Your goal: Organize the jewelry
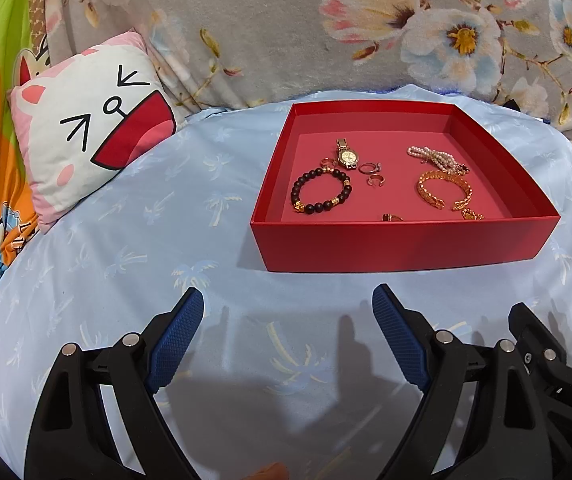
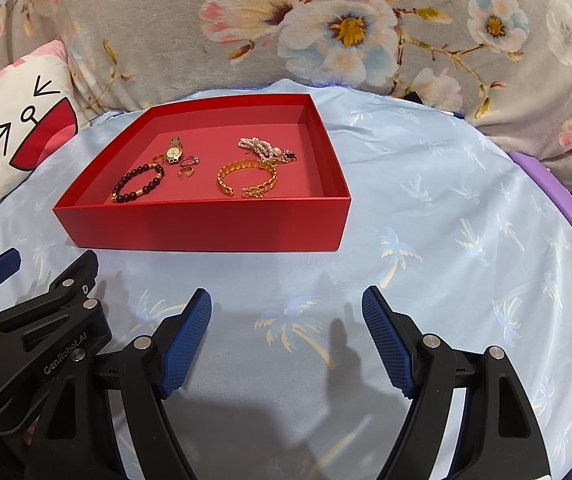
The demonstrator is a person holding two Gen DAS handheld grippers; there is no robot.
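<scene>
Jewelry all in the red box point(image 1: 401, 246), nothing loose on the sheet.

Your left gripper point(image 1: 287, 334) and right gripper point(image 2: 286, 330) both stand wide and empty, side by side over the blue sheet point(image 2: 425, 220), with the box just ahead of them and apart from the fingers. Inside lie a watch point(image 1: 346, 155), a dark bead bracelet point(image 1: 321, 191), a gold bangle point(image 1: 443, 189), pearls point(image 1: 435, 157) and small rings point(image 1: 370, 172), spread but ungrouped. Judging by this, gathering looks done; you may still have sorting left.
</scene>
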